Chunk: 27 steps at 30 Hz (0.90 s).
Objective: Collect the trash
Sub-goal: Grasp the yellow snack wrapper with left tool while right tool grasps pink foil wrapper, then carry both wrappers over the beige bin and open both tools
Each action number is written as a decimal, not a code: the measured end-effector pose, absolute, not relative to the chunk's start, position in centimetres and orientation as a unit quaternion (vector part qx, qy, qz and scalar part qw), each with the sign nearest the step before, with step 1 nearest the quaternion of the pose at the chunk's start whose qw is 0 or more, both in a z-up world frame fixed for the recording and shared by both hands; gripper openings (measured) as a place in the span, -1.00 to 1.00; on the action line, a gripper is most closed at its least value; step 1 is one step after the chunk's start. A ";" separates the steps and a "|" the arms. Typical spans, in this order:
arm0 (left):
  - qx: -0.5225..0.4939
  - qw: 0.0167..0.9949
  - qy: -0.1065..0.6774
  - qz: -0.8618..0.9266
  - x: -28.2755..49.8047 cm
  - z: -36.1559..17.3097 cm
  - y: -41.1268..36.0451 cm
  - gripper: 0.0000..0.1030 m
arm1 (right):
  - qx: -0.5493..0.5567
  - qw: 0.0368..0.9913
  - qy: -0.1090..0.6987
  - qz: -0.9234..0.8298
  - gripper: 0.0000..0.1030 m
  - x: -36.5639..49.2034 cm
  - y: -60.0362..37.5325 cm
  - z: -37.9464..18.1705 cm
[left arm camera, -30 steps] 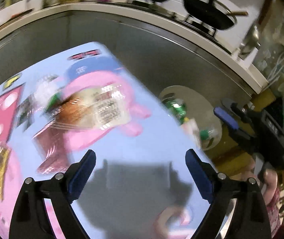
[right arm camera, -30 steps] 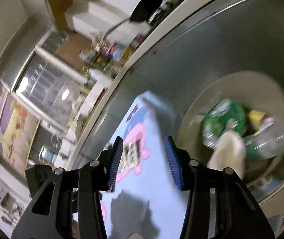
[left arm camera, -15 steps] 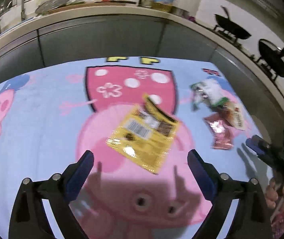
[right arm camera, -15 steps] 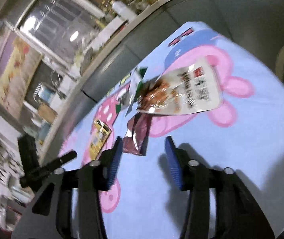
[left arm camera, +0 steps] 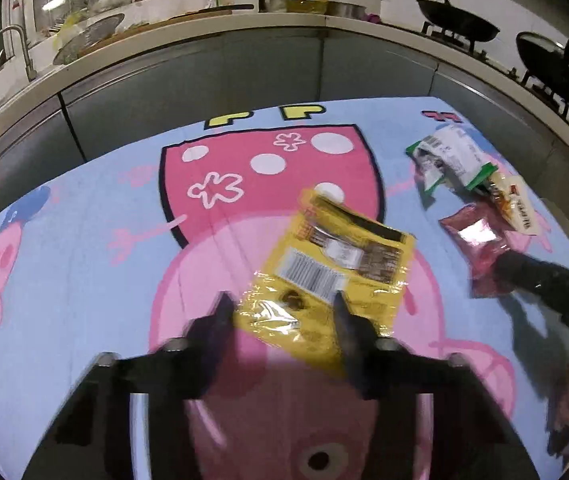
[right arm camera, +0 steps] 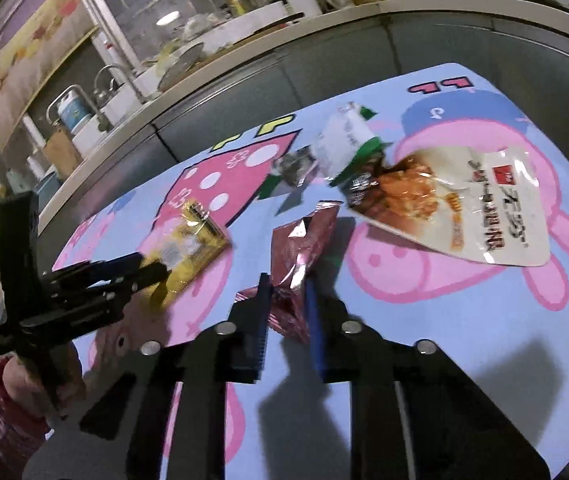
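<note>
Lying on the cartoon-pig cloth (left arm camera: 84, 240), the yellow wrapper (left arm camera: 332, 264) has its near edge between the fingers of the left gripper (left arm camera: 280, 312), whose jaws have just been closing on it; blur hides whether the pads press yet. Right of the yellow wrapper, the dark red wrapper (right arm camera: 300, 248) sits pinched in the right gripper (right arm camera: 286, 292), its jaws just narrowed onto the near end. Beyond the red one lie a white snack pouch (right arm camera: 480, 208) and a green-edged wrapper (right arm camera: 344, 144).
</note>
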State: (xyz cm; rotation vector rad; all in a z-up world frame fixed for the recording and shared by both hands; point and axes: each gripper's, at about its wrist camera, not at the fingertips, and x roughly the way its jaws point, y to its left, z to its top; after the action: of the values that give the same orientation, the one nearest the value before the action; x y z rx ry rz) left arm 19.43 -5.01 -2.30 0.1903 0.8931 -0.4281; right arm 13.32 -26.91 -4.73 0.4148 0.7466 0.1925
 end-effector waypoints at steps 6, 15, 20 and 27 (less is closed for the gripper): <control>0.036 0.851 0.460 -0.251 18.3 -2.6 -4.4 -1.00 | 0.217 0.900 0.356 0.129 -0.92 11.7 -26.2 -4.5; 0.063 0.838 0.469 -0.271 15.5 -1.4 -6.3 -0.84 | 0.227 0.899 0.352 0.129 -0.98 9.5 -27.5 -4.1; 0.035 0.855 0.456 -0.245 19.9 0.0 -5.0 0.62 | 0.254 0.894 0.345 0.134 -0.99 9.2 -28.3 -3.9; -0.039 0.831 0.492 -0.255 27.5 -1.8 -3.3 0.31 | 0.252 0.893 0.347 0.134 -0.98 12.2 -27.2 -3.3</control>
State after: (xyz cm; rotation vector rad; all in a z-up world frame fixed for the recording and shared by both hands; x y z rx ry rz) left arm 27.54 -3.28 -1.84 -0.0819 1.0442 -0.5400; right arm 12.18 -27.17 -3.35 0.5225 0.7197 0.2780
